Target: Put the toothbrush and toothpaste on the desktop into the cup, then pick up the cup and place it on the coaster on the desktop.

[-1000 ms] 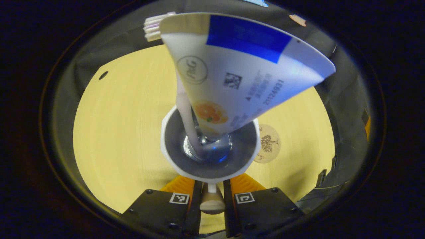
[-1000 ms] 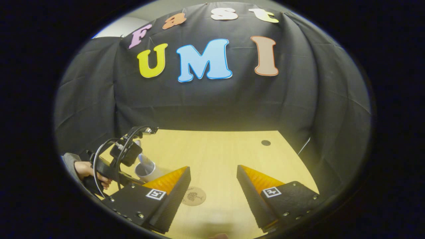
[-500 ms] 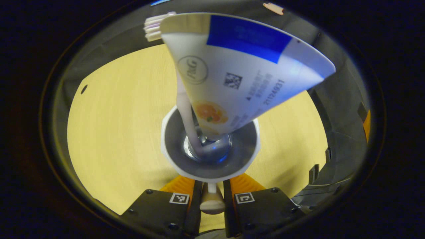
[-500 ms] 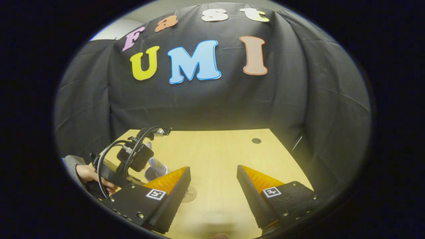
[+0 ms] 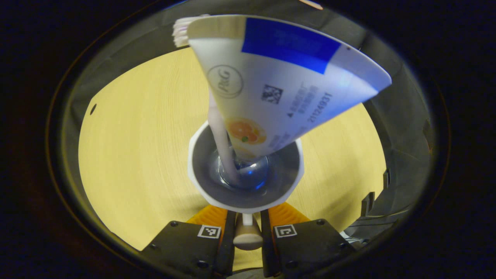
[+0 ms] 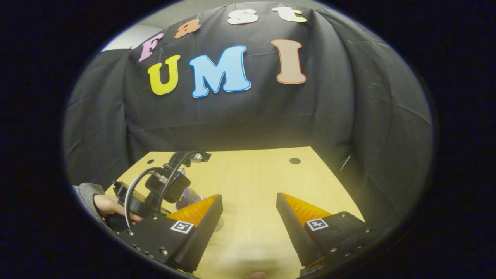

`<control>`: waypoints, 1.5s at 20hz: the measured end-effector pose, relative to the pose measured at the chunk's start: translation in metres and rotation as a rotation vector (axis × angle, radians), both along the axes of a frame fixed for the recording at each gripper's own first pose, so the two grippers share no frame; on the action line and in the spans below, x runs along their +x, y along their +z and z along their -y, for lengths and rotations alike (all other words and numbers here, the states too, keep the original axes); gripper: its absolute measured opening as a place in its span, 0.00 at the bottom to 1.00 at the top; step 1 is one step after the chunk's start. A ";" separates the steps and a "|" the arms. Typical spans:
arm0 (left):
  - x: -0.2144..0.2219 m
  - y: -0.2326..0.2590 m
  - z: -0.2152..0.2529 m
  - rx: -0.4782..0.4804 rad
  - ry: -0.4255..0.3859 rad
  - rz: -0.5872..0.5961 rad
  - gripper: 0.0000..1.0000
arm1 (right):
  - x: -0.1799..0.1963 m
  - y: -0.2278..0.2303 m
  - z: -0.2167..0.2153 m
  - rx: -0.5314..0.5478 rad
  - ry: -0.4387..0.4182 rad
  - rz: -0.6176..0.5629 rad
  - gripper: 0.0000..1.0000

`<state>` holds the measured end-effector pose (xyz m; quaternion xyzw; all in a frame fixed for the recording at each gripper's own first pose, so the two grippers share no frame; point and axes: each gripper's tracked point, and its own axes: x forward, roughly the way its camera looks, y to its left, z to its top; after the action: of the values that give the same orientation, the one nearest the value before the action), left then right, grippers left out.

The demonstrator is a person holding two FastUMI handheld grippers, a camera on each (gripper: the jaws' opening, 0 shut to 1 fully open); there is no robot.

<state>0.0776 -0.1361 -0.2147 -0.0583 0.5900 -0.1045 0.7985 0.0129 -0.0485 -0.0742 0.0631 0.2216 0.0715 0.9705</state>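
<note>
A white cup (image 5: 199, 182) with a grey inside hangs straight below the camera in the left gripper view. In it stand the toothpaste tube (image 5: 286, 85) and the pale toothbrush (image 5: 219, 135), bristles up. My left gripper (image 5: 248, 212) is shut on the cup's white handle (image 5: 247, 232). In the right gripper view, a hand (image 6: 110, 204) holds that left gripper (image 6: 159, 190), with the cup (image 6: 190, 193) just beyond it, low over the desk. A sliver of the coaster (image 6: 218, 224) peeks out beside my right gripper's left finger. My right gripper (image 6: 248, 203) hovers open above the desk, holding nothing.
The yellow wooden desktop (image 6: 252, 178) has a small dark hole (image 6: 295, 161) near its far edge and another (image 5: 93, 109) at the far left of the left gripper view. Black cloth walls close in the desk at the back and sides.
The left gripper has carried the cup sideways over the desk. The coaster beside the cup a second ago has slipped out of sight beneath it. In the right gripper view the cup has come nearer.
</note>
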 end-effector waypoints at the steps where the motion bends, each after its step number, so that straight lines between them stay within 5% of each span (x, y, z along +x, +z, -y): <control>1: 0.000 -0.002 0.001 0.003 0.002 -0.005 0.35 | 0.000 0.001 0.003 0.003 0.001 0.000 0.87; 11: 0.001 0.003 0.009 0.030 0.027 0.011 0.36 | 0.007 0.002 0.020 -0.011 0.037 0.017 0.90; 13: 0.001 0.012 0.013 0.016 0.034 0.045 0.49 | 0.007 0.004 0.018 -0.017 0.055 0.025 0.90; 19: 0.007 0.056 0.005 0.001 0.106 0.200 0.75 | 0.008 0.013 0.012 -0.039 0.102 0.052 0.90; 30: 0.005 0.155 -0.046 -0.041 0.292 0.617 0.77 | -0.002 0.036 -0.005 -0.066 0.075 0.111 0.90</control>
<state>0.0825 -0.0898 -0.0594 -0.1239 0.3040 -0.0134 0.9445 0.0112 -0.0437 -0.0387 0.0186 0.1719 0.1038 0.9795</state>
